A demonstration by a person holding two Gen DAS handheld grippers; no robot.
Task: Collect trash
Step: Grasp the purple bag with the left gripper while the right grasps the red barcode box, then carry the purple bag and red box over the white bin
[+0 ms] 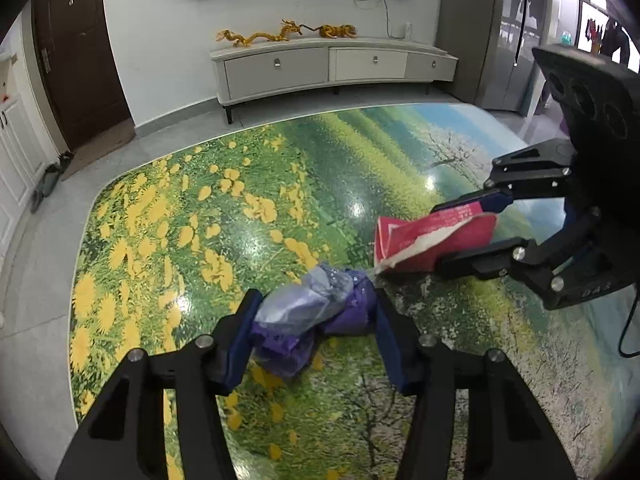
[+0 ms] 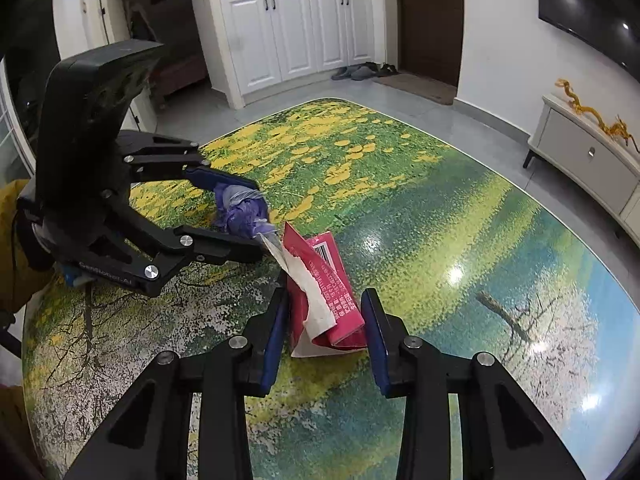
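Note:
A crumpled purple and clear plastic bag [image 1: 308, 312] lies on the glossy table printed with a flower meadow [image 1: 240, 208]. My left gripper [image 1: 316, 300] is shut on it, a blue pad pressing each end. From the right wrist view the same bag [image 2: 240, 212] sits between the left gripper's [image 2: 258, 216] fingers. A torn red paper packet [image 2: 324, 280] with white lining rests on the table [image 2: 420, 208] just right of the bag. My right gripper [image 2: 326, 300] is shut on its near end. In the left wrist view the packet [image 1: 424, 240] is held by the right gripper [image 1: 438, 236].
A low white TV cabinet [image 1: 332, 68] with golden dragon figures stands beyond the table, under a wall screen. A dark door [image 1: 80, 60] is at the left. White cupboards [image 2: 300, 32] and shoes [image 2: 360, 72] lie across the floor. A yellow sleeve [image 2: 16, 240] shows at the left.

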